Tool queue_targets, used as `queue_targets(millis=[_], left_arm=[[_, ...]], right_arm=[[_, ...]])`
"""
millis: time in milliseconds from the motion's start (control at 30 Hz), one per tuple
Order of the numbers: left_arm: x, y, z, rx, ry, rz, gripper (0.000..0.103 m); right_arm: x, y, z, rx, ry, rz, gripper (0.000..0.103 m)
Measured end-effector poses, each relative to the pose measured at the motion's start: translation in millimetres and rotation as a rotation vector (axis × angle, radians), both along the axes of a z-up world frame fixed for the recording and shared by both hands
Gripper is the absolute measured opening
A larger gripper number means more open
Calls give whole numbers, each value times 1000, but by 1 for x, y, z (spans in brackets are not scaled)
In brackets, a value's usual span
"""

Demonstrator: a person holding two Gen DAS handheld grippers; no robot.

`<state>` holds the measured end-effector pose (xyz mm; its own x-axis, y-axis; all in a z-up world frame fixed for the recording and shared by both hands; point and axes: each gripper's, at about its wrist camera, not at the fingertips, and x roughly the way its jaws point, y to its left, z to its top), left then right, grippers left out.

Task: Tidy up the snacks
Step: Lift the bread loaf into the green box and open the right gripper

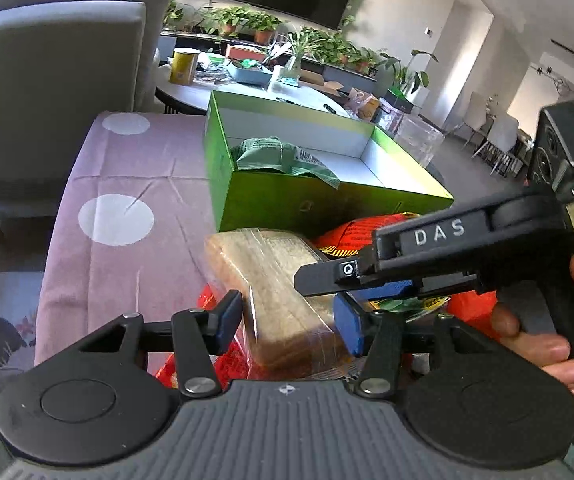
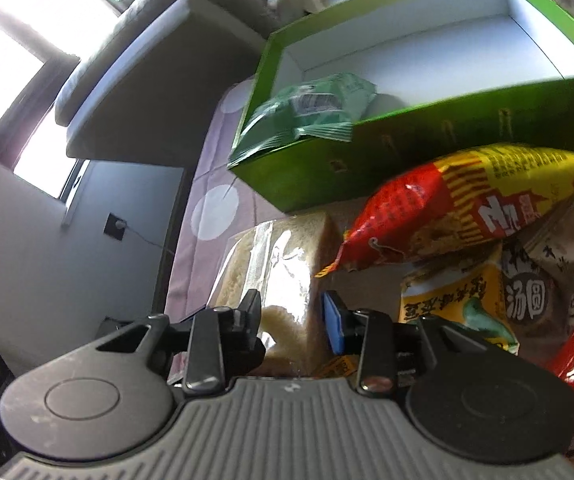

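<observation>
Both grippers are clamping one clear-wrapped, spongy bread loaf [image 1: 275, 292]: left gripper [image 1: 287, 320] and right gripper [image 2: 293, 322] each grasping it between their fingers. It is lying on the dotted mauve tabletop [image 1: 127, 184], with the glossy green cardboard box [image 1: 287, 196] at its 12 o'clock.

My work surface is covered by a mauve cloth with big white dots [image 1: 127, 184], creased in straight fold lines, filling the left middle of the left wrist view. On it, in the centre of that frame, stands an open green box [image 1: 287, 200]. Just below the box lies a loaf of sliced bread in clear wrap [image 1: 275, 280], and right of it a heap of red and yellow snack bags [image 2: 467, 208].
</observation>
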<state>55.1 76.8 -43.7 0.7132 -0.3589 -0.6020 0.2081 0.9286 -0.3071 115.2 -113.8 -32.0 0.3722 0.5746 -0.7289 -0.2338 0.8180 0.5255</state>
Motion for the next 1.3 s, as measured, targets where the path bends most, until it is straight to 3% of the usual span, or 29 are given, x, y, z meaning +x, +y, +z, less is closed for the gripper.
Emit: queue_targets(millis=[367,667,1000,1300], left_arm=[[-21,-21,51,34,-165,3,48],[5,-61,80,84,-230,-57,49],[44,-104,83,159,-241,-118,51],[81,-110,70,184,-197,-134,52]], right_arm=[[-19,-18,45,67,-175,45,37],[-10,-51,70,115,-255,-13,37],[18,-85,69,160,-264,-98,37],[53,-95,54,177,-232,-132,37]])
